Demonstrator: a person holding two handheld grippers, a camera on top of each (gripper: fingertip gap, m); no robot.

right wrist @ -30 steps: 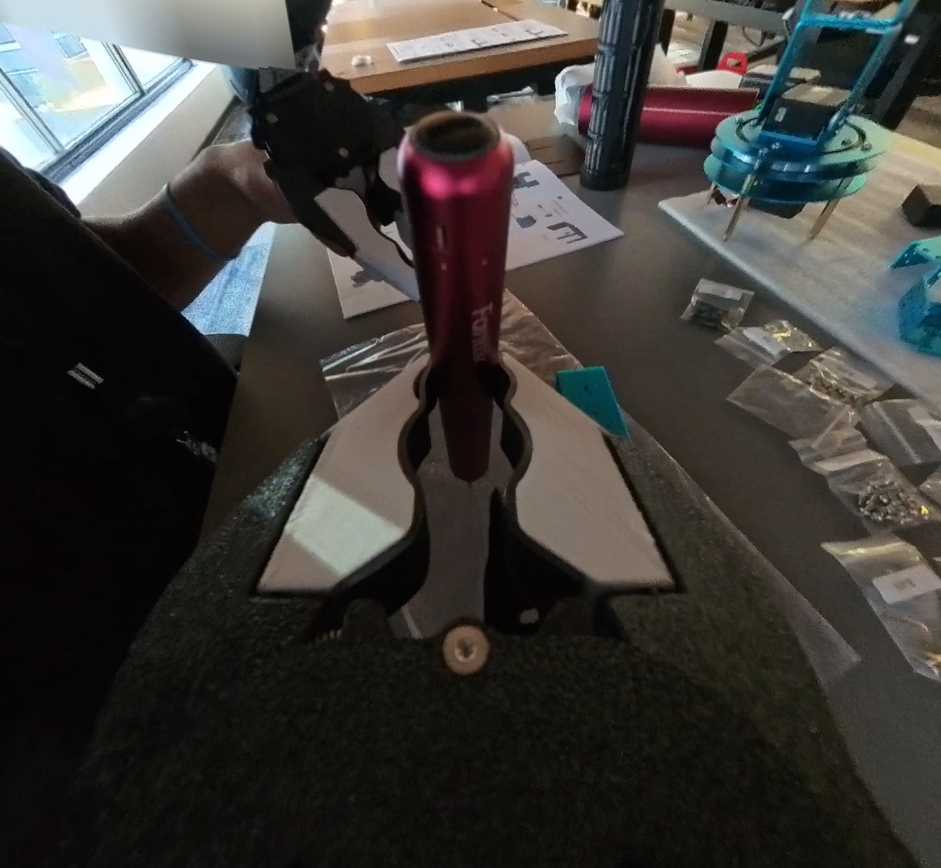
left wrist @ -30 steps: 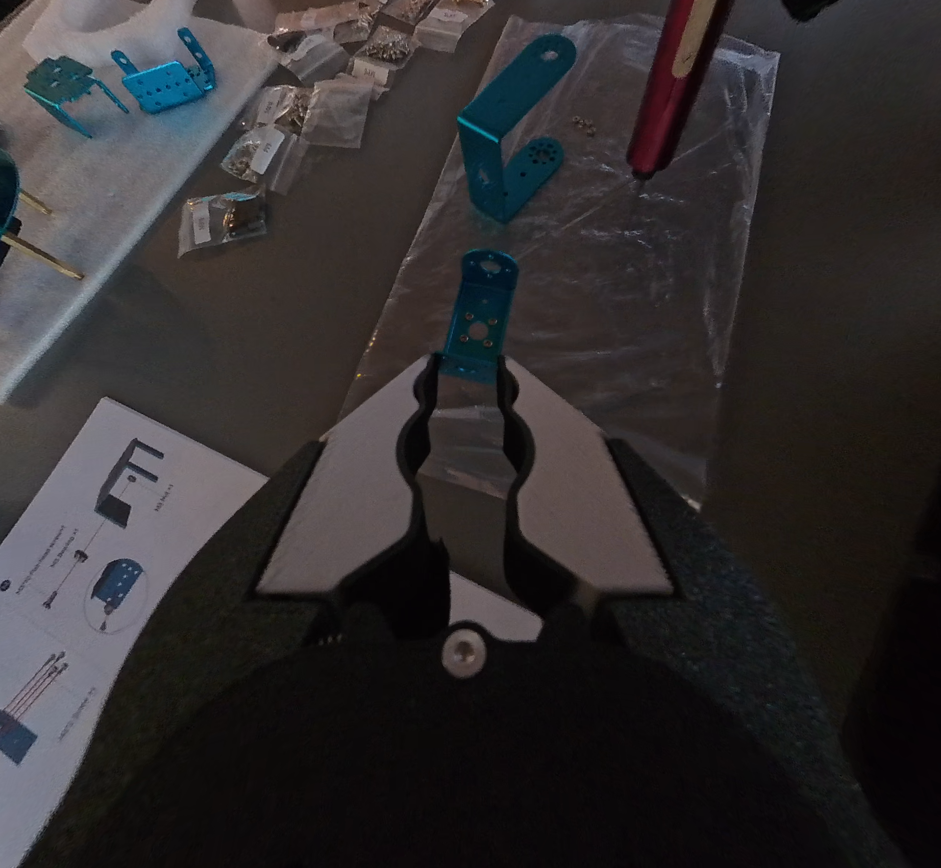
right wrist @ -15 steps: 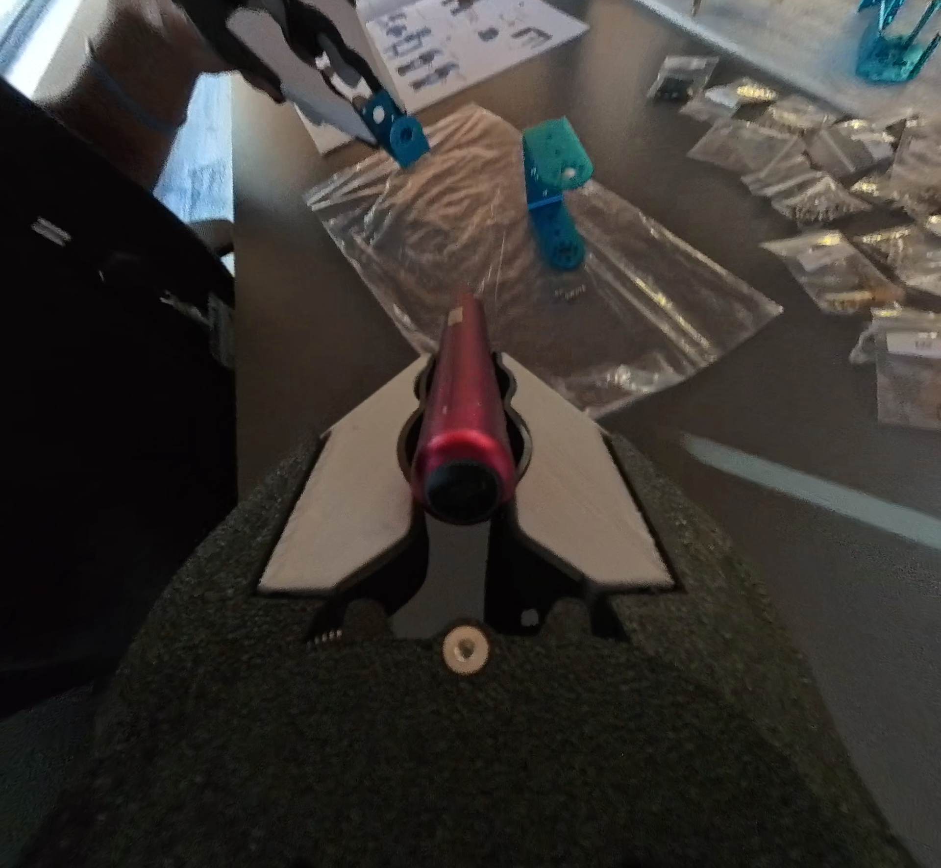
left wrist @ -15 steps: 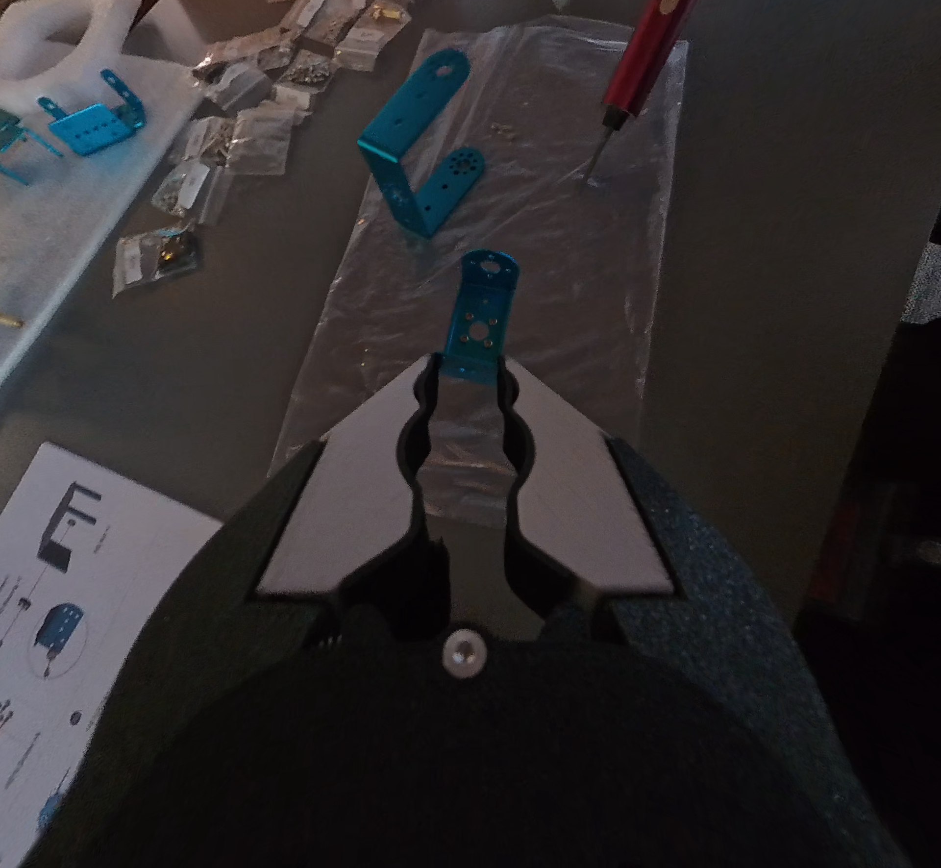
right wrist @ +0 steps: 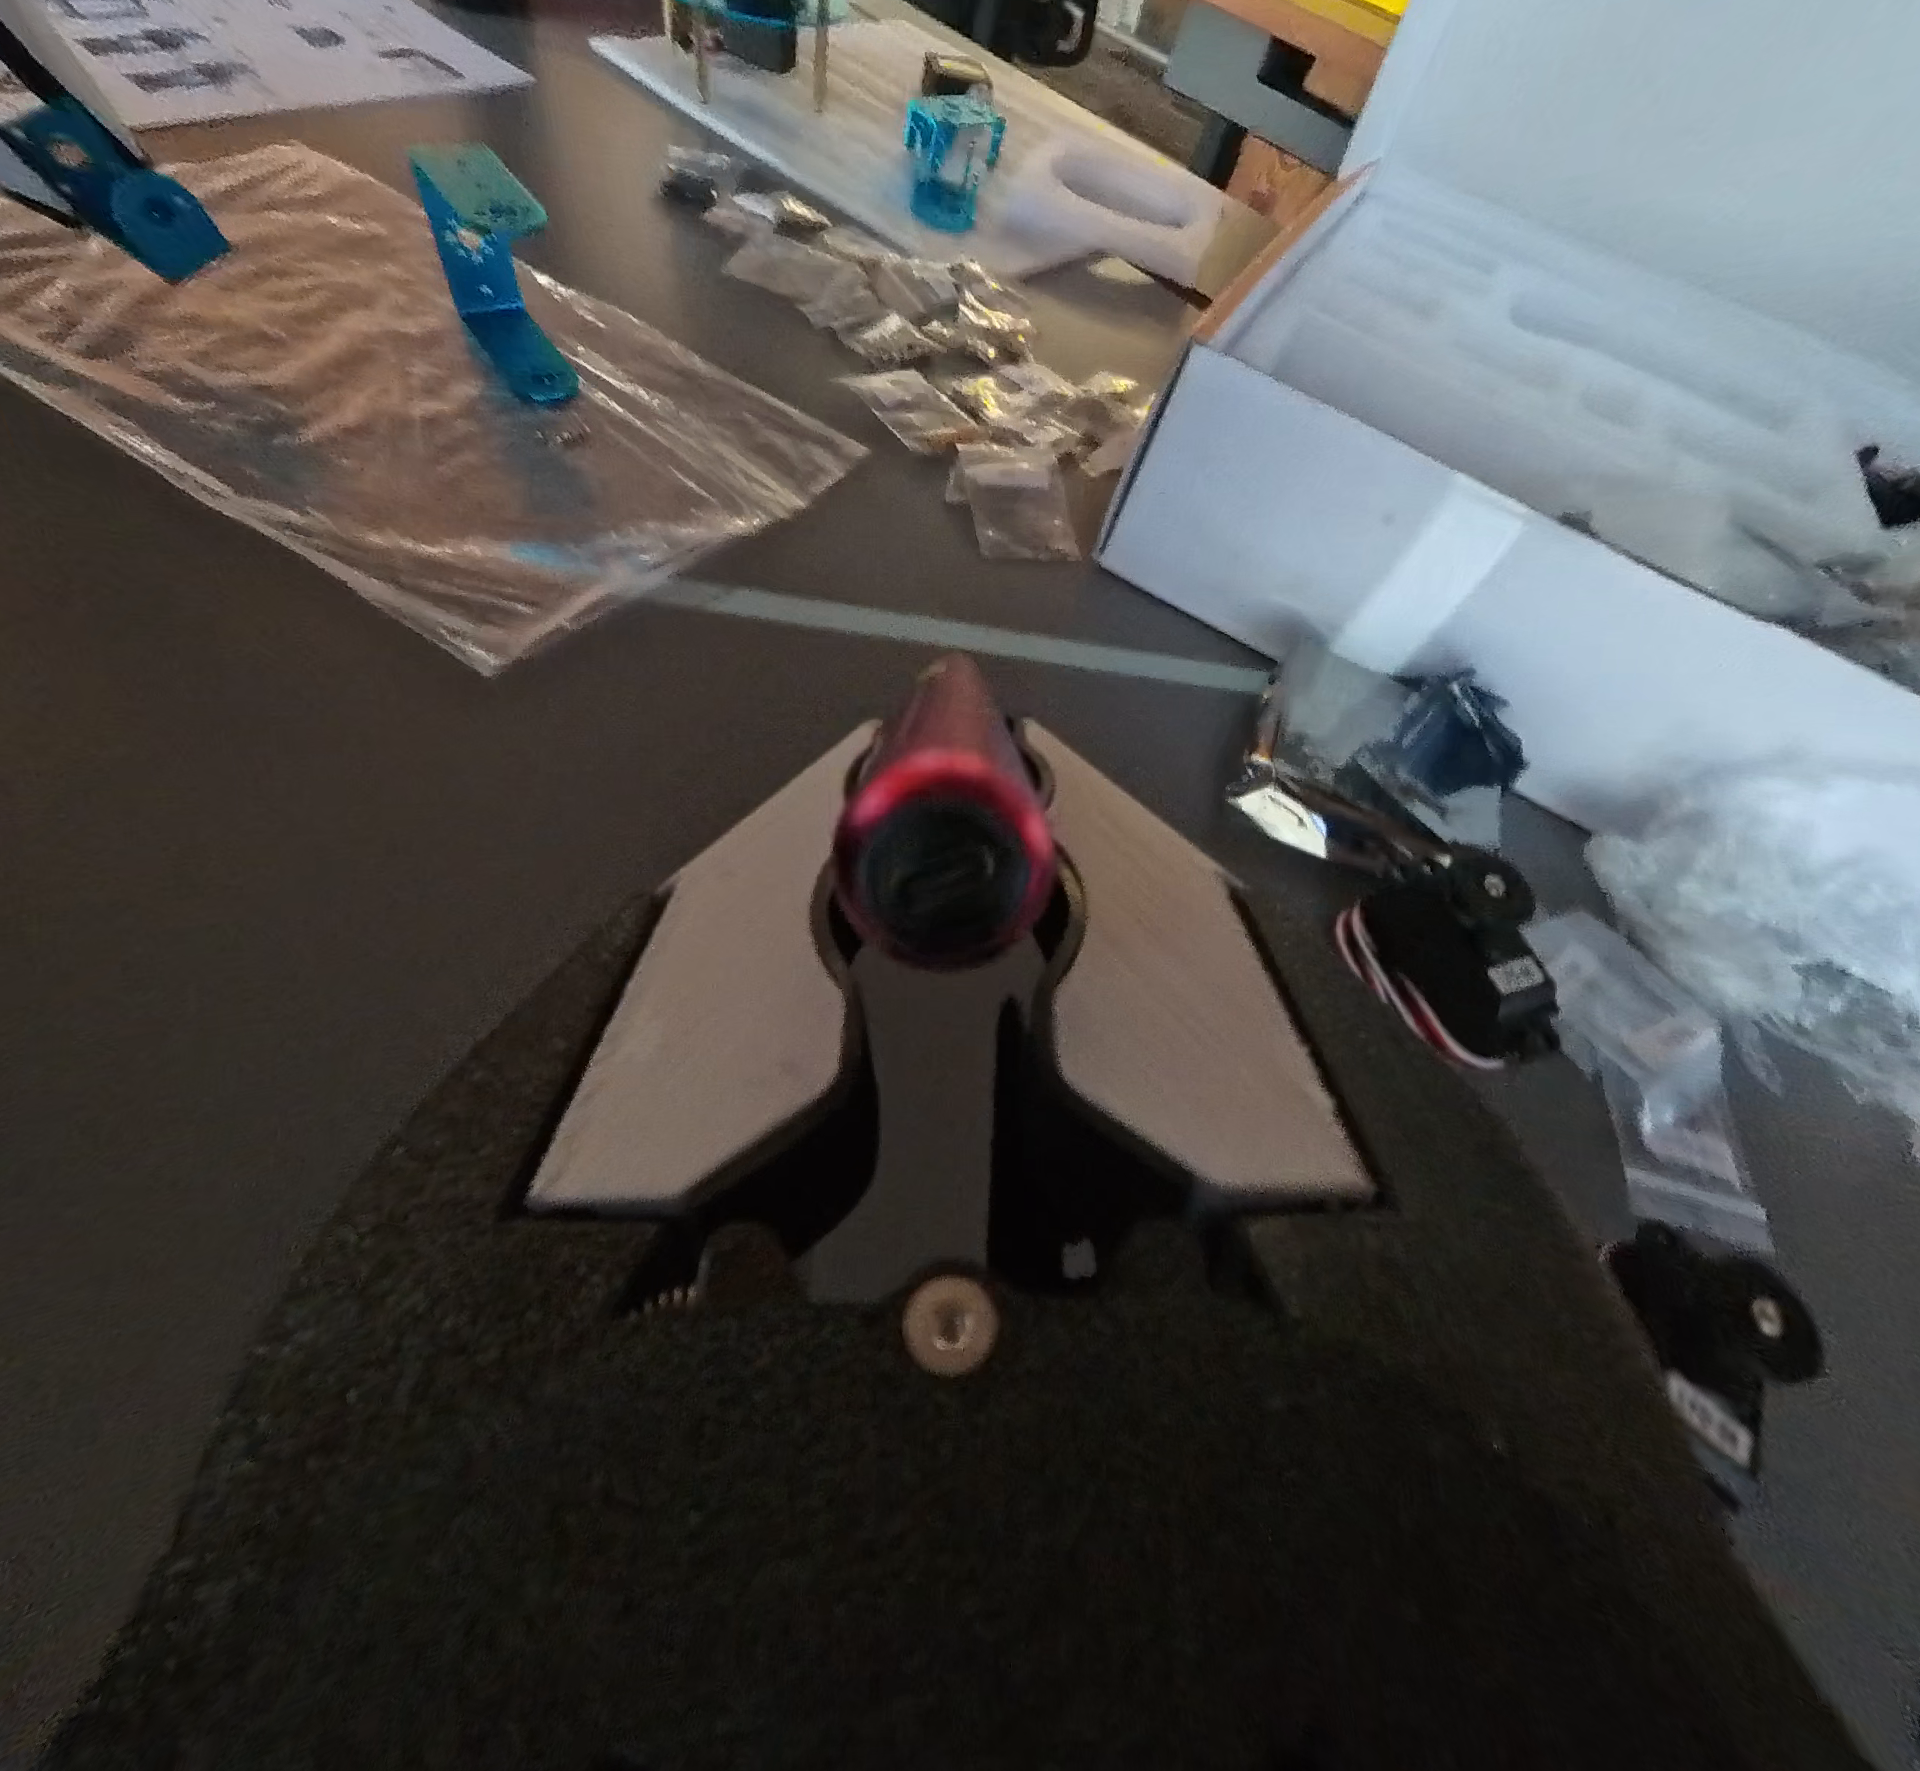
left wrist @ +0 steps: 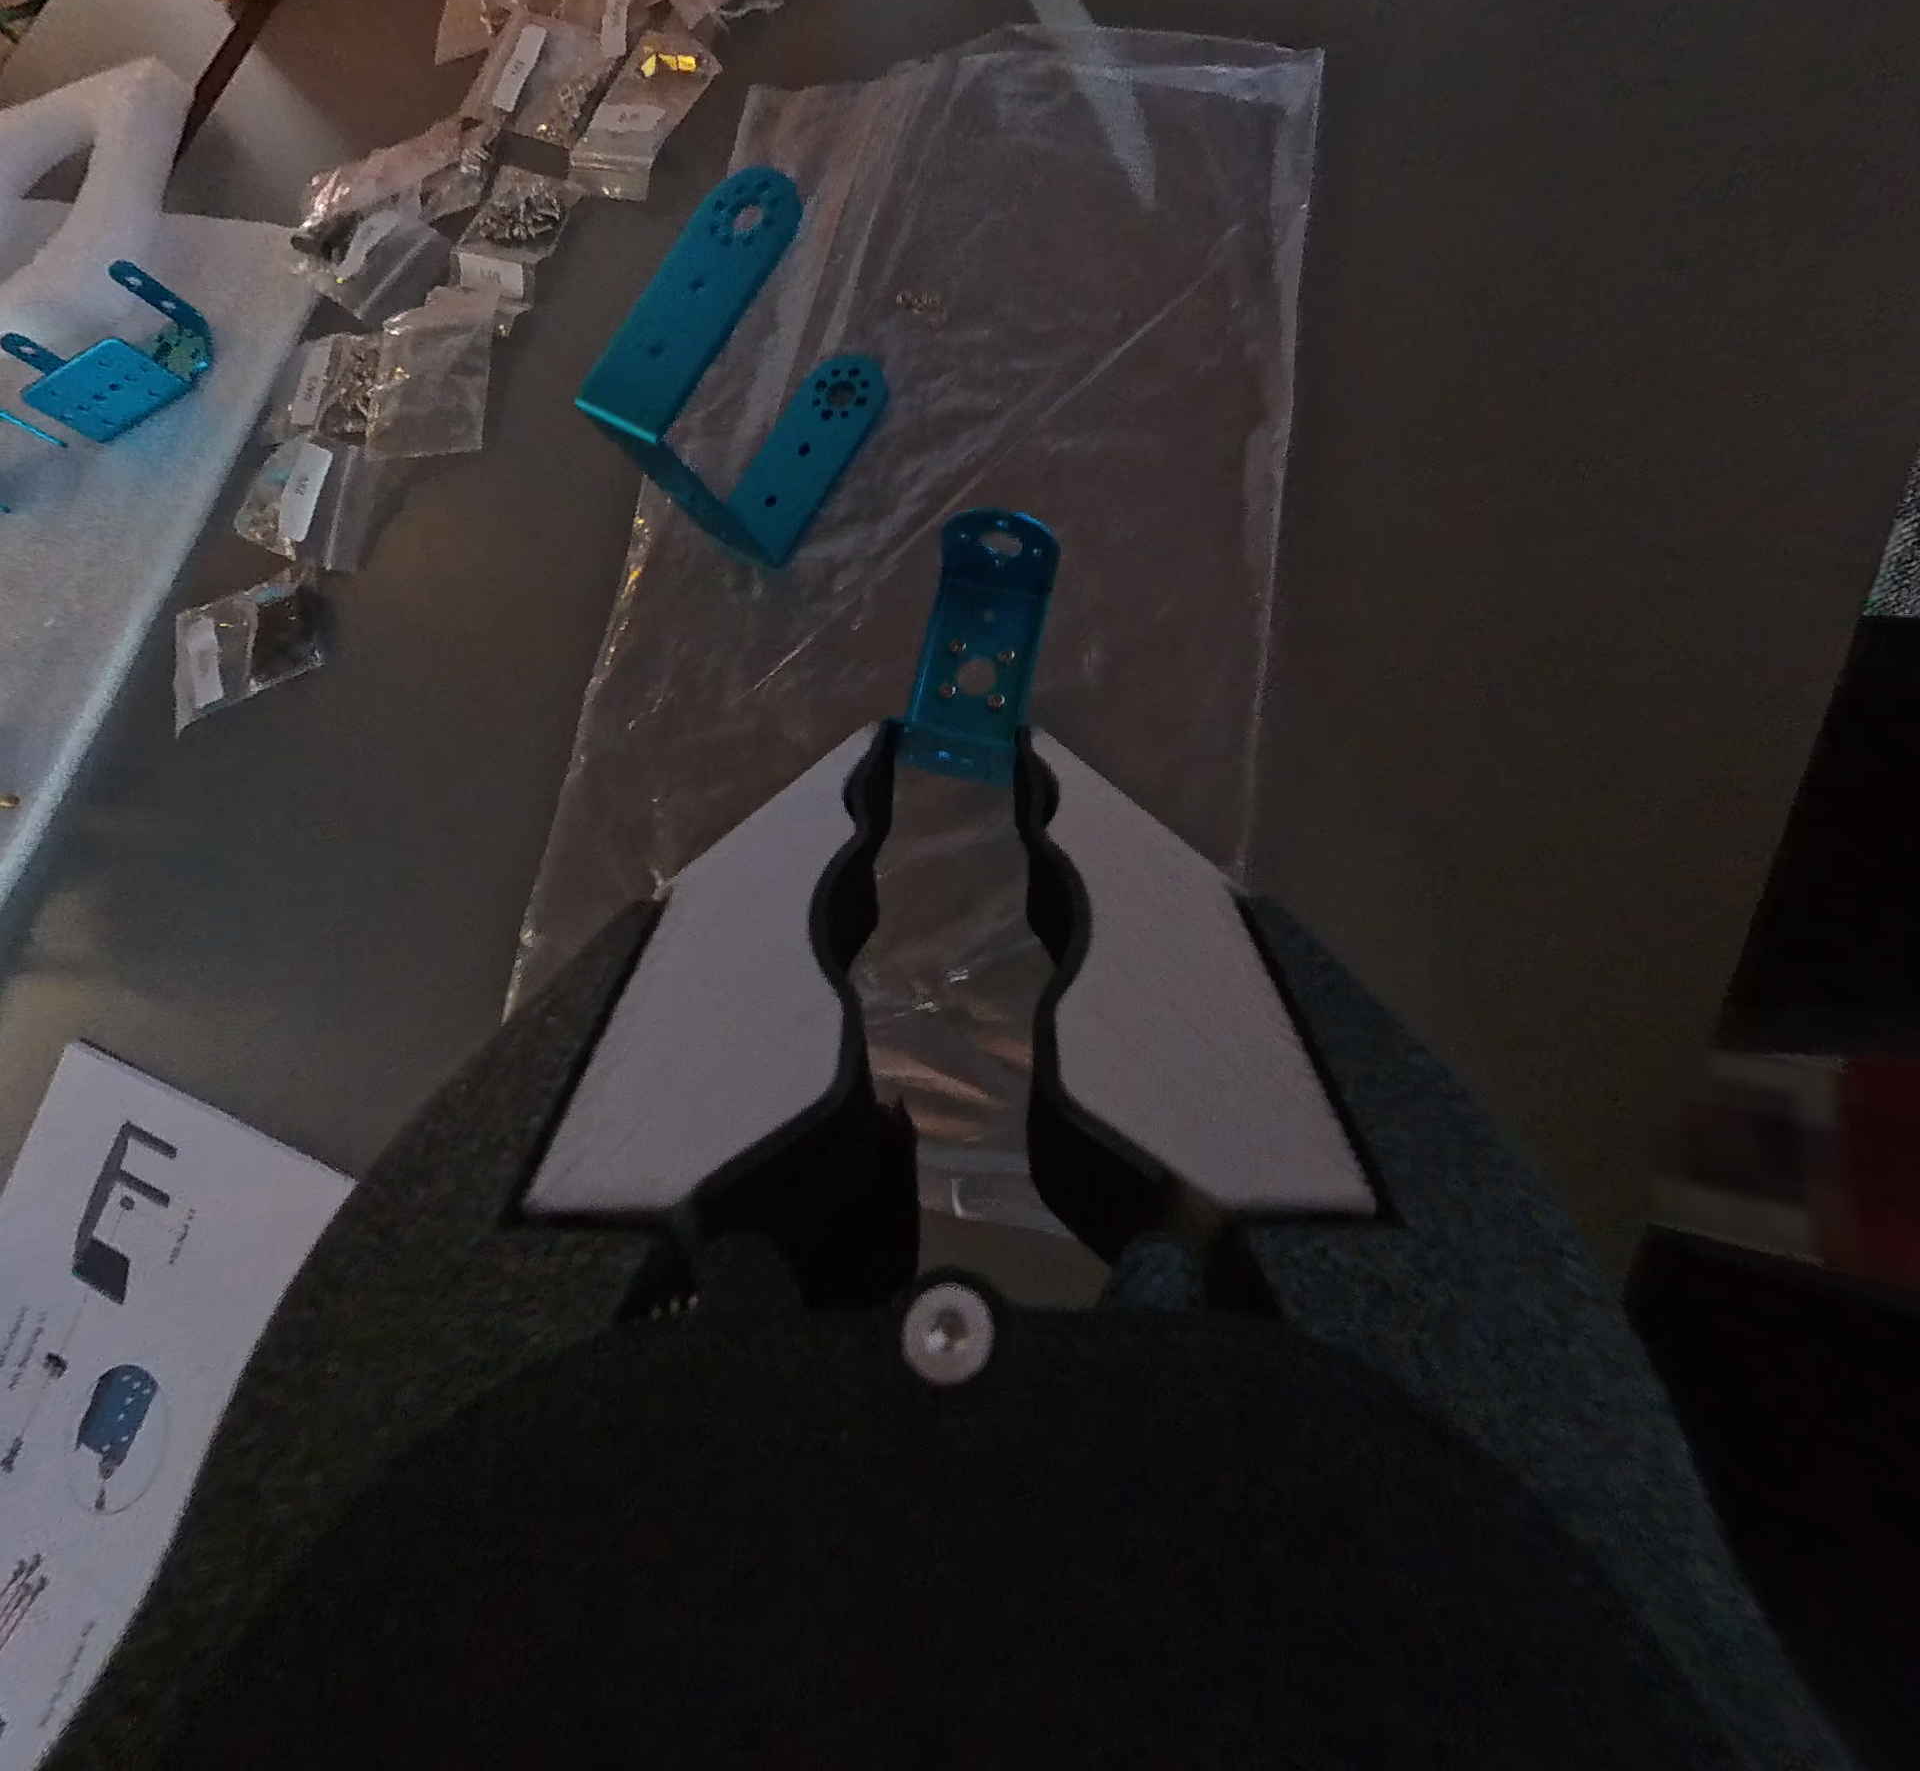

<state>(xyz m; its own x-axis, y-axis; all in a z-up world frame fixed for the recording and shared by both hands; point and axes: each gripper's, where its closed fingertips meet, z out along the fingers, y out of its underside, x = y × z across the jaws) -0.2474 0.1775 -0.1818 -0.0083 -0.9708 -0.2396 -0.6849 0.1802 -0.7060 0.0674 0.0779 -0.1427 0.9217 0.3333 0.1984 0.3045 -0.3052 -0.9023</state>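
Blue bracket point(left wrist: 982, 651), a small perforated metal piece, is clamped by its lower edge between the tips of the left gripper point(left wrist: 956, 750) and sticks forward above a clear plastic bag point(left wrist: 1091, 287) spread on the dark table point(left wrist: 1558, 267). Just beyond it on the same bag a larger blue U-shaped bracket point(left wrist: 727, 371) rests on one arm with the other raised, and a few tiny screws point(left wrist: 920, 301) lie near it. Left of the bag are scattered small hardware packets point(left wrist: 416, 339), a white foam sheet point(left wrist: 104, 516) carrying another blue part point(left wrist: 104, 371), and a printed instruction sheet point(left wrist: 114, 1306) at the lower left. The right gripper point(right wrist: 951, 760) is closed around a red cylindrical screwdriver point(right wrist: 940, 859) whose dark rear cap faces the camera, body pointing down toward the table. To its right lie black servo motors point(right wrist: 1455, 963) with wires and a white cardboard box point(right wrist: 1403, 516); this view is blurred
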